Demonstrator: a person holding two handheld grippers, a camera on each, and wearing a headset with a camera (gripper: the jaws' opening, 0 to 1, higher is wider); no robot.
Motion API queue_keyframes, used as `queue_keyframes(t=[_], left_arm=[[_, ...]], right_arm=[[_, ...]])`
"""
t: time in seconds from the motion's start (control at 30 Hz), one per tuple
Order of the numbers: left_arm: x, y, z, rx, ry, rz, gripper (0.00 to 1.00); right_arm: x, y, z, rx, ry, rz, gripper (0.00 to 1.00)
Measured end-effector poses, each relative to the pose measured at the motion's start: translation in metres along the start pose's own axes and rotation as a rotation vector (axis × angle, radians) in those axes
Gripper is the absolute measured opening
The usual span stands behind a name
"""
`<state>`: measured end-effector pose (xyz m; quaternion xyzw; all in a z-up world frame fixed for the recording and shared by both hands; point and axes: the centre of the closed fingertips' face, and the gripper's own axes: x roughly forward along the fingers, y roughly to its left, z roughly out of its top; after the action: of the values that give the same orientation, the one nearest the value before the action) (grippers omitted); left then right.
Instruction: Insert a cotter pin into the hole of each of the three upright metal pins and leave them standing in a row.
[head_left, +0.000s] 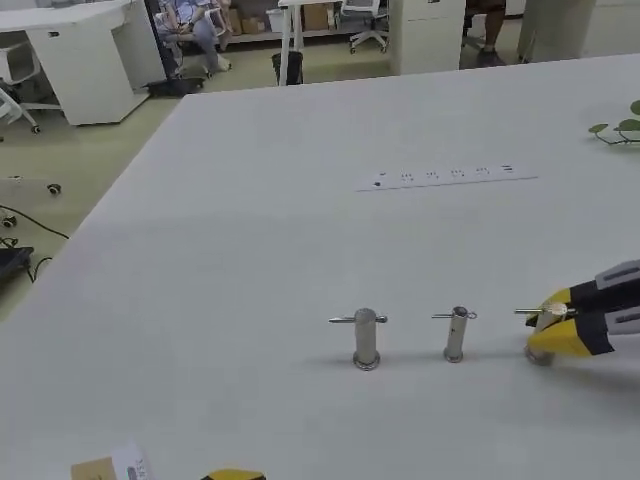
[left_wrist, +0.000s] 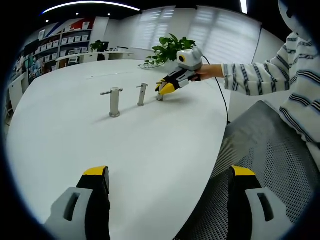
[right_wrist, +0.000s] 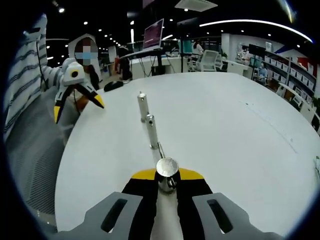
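A: Head view, go.
B: White table (head_left: 250, 250). Middle pin (head_left: 456, 337) stands upright with a cotter pin (head_left: 445, 316) through its top hole. The free end pin (head_left: 366, 340), left of the middle pin, is upright and also holds a cotter pin (head_left: 345, 320). Right of the middle pin is the gripped pin (head_left: 540, 357). The right gripper (head_left: 548, 330) is closed narrow around it. A third cotter pin (head_left: 526, 313) pokes from its top toward the middle pin. All three stand in one row. Power strip (head_left: 450, 177) lies well behind the middle pin.
A: Containers?
B: Tan box-like thing (head_left: 95, 469) at the near edge, well left of the middle pin. Can't tell its contents.
A: Left gripper view?
B: Left gripper (left_wrist: 169, 172) has its jaws wide with nothing between them, well away from the middle pin (left_wrist: 142, 95). Right gripper (left_wrist: 165, 89) is just right of that pin.
A: Right gripper view?
B: Jaws pinch the gripped pin (right_wrist: 167, 167) under its head. Middle pin (right_wrist: 151, 131) is just behind it, free end pin (right_wrist: 142, 106) behind that. Left gripper (right_wrist: 78, 107) is spread open, well left of the middle pin.
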<state>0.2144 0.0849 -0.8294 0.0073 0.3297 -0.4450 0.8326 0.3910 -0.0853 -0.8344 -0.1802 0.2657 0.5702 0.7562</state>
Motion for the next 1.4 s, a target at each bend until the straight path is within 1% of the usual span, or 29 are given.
queue_keyframes(t=[0.07,0.2,0.27,0.37,0.4,0.43,0.47,0.5,0.63,0.7,0.77,0.8,0.87,0.97,1.0,1.03,1.07,1.13,1.2,1.27,1.4], left_arm=[[0.000,0.000,0.001,-0.001,-0.003,0.001,0.99],[0.001,-0.001,0.002,0.002,0.000,0.000,0.99],[0.001,-0.001,0.002,0.003,-0.002,0.001,0.99],[0.000,-0.001,0.005,-0.004,-0.015,0.001,0.99],[0.000,-0.001,0.005,-0.005,-0.016,0.002,0.99],[0.000,-0.001,0.006,-0.010,-0.022,0.004,0.99],[0.000,-0.001,0.008,-0.015,-0.031,0.005,0.99],[-0.001,-0.001,0.010,-0.022,-0.042,0.006,0.99],[-0.001,0.000,0.011,-0.018,-0.047,0.012,0.99],[0.000,0.000,0.011,-0.016,-0.050,0.006,0.99],[0.001,0.000,0.010,-0.013,-0.045,-0.001,0.99],[0.002,0.000,0.010,-0.008,-0.042,-0.002,0.99],[0.003,0.001,0.011,-0.001,-0.039,-0.004,0.99],[0.005,0.002,0.016,0.005,-0.048,-0.005,0.99],[0.005,0.002,0.018,0.007,-0.051,-0.005,0.99],[0.005,0.003,0.019,0.009,-0.054,-0.005,0.99],[0.005,0.003,0.022,0.010,-0.059,-0.005,0.99],[0.006,0.004,0.026,0.012,-0.069,-0.003,0.99],[0.006,0.006,0.028,0.014,-0.078,0.002,0.99],[0.005,0.007,0.031,0.012,-0.087,0.004,0.99],[0.005,0.007,0.034,0.005,-0.097,-0.001,0.99]], right_arm=[[0.000,0.001,0.000,-0.033,0.002,0.005,0.14],[0.001,0.001,-0.001,-0.061,0.017,0.016,0.14],[0.001,0.001,-0.001,-0.044,0.013,0.020,0.15],[0.000,0.001,-0.002,-0.017,0.009,0.003,0.16],[0.000,0.000,-0.002,0.009,0.005,-0.009,0.18],[0.000,-0.002,-0.002,0.008,0.000,-0.020,0.23],[-0.002,-0.004,-0.001,0.007,-0.010,-0.035,0.27],[-0.003,-0.003,0.000,0.022,-0.018,-0.037,0.28],[-0.009,0.001,0.004,0.034,-0.031,-0.042,0.29],[-0.015,0.001,0.009,0.061,-0.053,-0.066,0.29],[-0.021,0.003,0.020,0.089,-0.108,-0.089,0.31],[-0.025,0.003,0.023,0.091,-0.123,-0.104,0.32],[-0.030,0.005,0.026,0.094,-0.135,-0.115,0.35],[-0.038,0.010,0.030,0.113,-0.148,-0.136,0.38],[-0.040,0.010,0.030,0.126,-0.150,-0.148,0.39],[-0.043,0.009,0.030,0.157,-0.158,-0.176,0.43],[-0.044,0.011,0.031,0.160,-0.159,-0.174,0.45],[-0.049,0.012,0.031,0.170,-0.166,-0.205,0.45],[-0.055,0.014,0.031,0.174,-0.170,-0.234,0.47],[-0.061,0.017,0.035,0.191,-0.195,-0.249,0.51],[-0.071,0.023,0.037,0.203,-0.215,-0.273,0.53]])
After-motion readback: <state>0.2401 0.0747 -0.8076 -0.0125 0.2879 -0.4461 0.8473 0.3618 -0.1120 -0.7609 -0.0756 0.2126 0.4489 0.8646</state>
